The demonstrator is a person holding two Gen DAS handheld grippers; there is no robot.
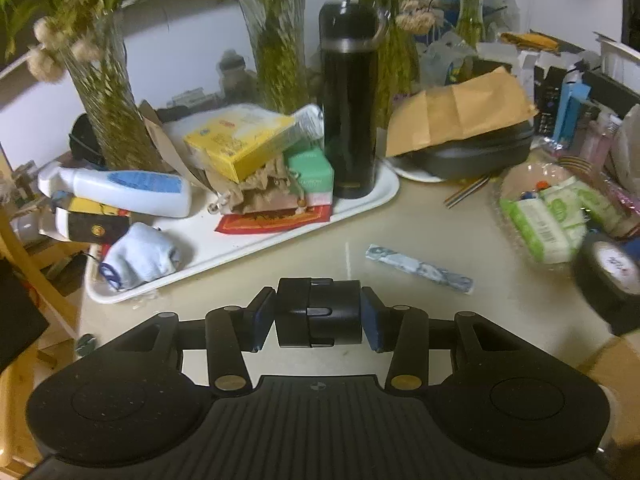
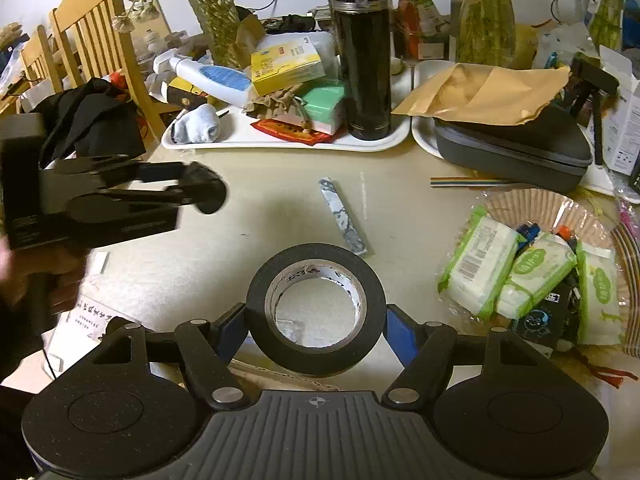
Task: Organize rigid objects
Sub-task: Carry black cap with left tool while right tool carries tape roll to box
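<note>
Item one: black cylindrical cap-like piece (image 1: 319, 313), clamped crosswise between the fingers of the left gripper (image 1: 319, 314), its long axis running from pad to pad; held clear above the counter (image 1: 400, 216).

Item two: black tape roll (image 2: 316, 307), gripped at its outer rim by the fingers of the right gripper (image 2: 316, 320), hole facing up toward the camera; held low over the counter.

Item three: slim marbled blue-white stick (image 1: 419, 269), loose on the counter, unheld. It lies ahead of the left gripper and to its right, long axis slanting diagonally away; from the right wrist view it sits just beyond the tape roll, so the right gripper appears the nearer, though both are occupied.

Item four: white tray (image 1: 360, 204), further ahead of the left gripper, carrying a black flask (image 1: 349, 120), yellow box (image 1: 240, 140) and white bottle (image 1: 124, 192); likely destination, judging by the task.
</note>
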